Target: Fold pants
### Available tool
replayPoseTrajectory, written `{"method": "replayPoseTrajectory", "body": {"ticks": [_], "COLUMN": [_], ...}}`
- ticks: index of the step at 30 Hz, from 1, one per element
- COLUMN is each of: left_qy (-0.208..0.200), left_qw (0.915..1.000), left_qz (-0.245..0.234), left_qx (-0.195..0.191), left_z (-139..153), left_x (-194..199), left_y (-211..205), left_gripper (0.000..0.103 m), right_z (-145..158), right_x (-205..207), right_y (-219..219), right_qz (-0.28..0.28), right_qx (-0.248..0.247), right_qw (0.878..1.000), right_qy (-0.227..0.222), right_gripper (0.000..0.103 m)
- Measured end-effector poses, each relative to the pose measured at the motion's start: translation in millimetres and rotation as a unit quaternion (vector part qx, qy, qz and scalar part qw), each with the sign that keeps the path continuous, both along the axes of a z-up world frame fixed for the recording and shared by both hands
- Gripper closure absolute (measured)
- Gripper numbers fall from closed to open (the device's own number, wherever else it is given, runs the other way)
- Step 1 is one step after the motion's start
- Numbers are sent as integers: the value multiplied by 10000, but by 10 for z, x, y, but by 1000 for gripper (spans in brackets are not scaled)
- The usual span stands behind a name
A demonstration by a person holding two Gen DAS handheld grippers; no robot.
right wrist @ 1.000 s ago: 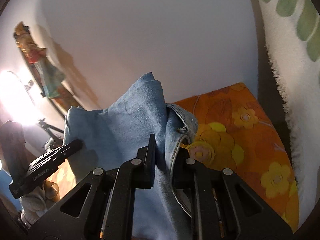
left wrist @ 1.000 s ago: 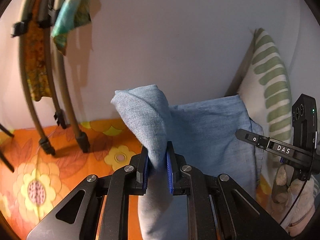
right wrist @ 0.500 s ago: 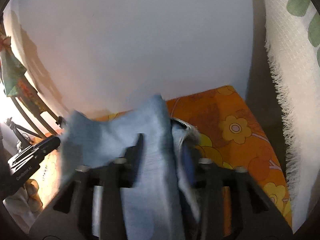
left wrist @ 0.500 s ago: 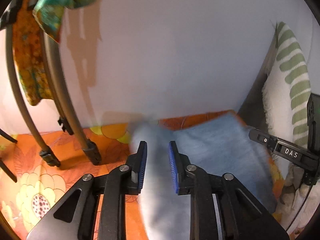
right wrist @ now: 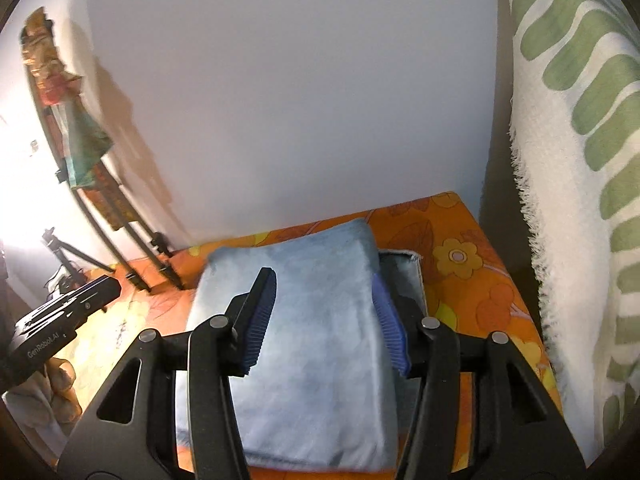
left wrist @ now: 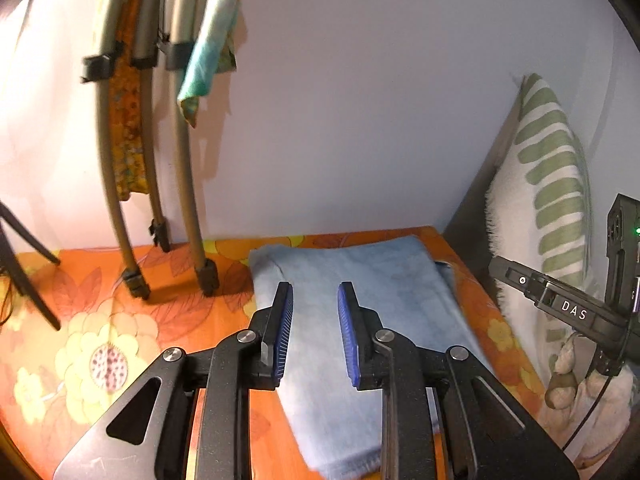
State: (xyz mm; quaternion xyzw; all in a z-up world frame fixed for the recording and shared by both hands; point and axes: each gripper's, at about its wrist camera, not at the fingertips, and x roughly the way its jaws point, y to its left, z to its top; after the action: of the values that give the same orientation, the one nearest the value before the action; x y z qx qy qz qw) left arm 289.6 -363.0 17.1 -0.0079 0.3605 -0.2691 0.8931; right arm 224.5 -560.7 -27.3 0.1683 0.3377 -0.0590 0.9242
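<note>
Light blue denim pants (left wrist: 360, 280) lie folded flat on the orange floral bedsheet (left wrist: 100, 340). My left gripper (left wrist: 316, 292) hovers above their near left part, open, its blue pads apart with nothing between them. In the right wrist view the same pants (right wrist: 320, 360) fill the middle, with a waistband edge (right wrist: 402, 268) peeking out at the right. My right gripper (right wrist: 323, 280) hangs over them with its jaws opening wide. Its pads do not touch the cloth.
A white pillow with green stripes (left wrist: 548, 200) leans against the wall at the right. Curved stand legs (left wrist: 120, 220) draped with patterned cloths stand on the sheet at the left. A black tripod (right wrist: 64, 256) is far left. A hand (right wrist: 52, 380) holds the other gripper's body.
Both grippers let go of the raised fold of the pants, and it dropped flat onto the sheet. Both grippers have lifted and drawn back from the cloth.
</note>
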Motion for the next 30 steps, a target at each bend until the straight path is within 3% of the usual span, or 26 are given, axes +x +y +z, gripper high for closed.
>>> {"method": "replayPoseTrajectory", "body": {"ticks": [9,12,15,19,22,27,30], "left_qy": [-79,-201,-282,-317,-408,-606,-667], "left_qw": [9999,9997,9994,9992,9988,9978,9974], "left_qz": [-81,-99,-182,-253,-262,-275,-274], "left_qx": [-108,-78,-2,34,4,-6,-63], "left_z": [329,454,556,656,724,788,783], "left_x": [-600,-860,-1141,-1514,-1757,-2140,-2285], "left_y": [393,538,679,878,1026,1261,1371], "left_gripper": [80,64,62,62,40,37,30], "right_z": [295,322,366,453,504,511,481], "right_x": [-718,-948,-1210,-1565,-1808,-2158,-2360], "right_y": [354,478,597,748,855,1028,1142], "right_qz": [7,-15,-52,-129,-127,-199,-235], "right_qx": [50,70,71,-45,-113,-229,-261], "right_qw": [10000,9999,9999,9997,9995,9992,9990], "right_qy": [-75,-90,-94,-185,-254,-243,-271], "right_gripper": [47,46,45,31,30,30,27]}}
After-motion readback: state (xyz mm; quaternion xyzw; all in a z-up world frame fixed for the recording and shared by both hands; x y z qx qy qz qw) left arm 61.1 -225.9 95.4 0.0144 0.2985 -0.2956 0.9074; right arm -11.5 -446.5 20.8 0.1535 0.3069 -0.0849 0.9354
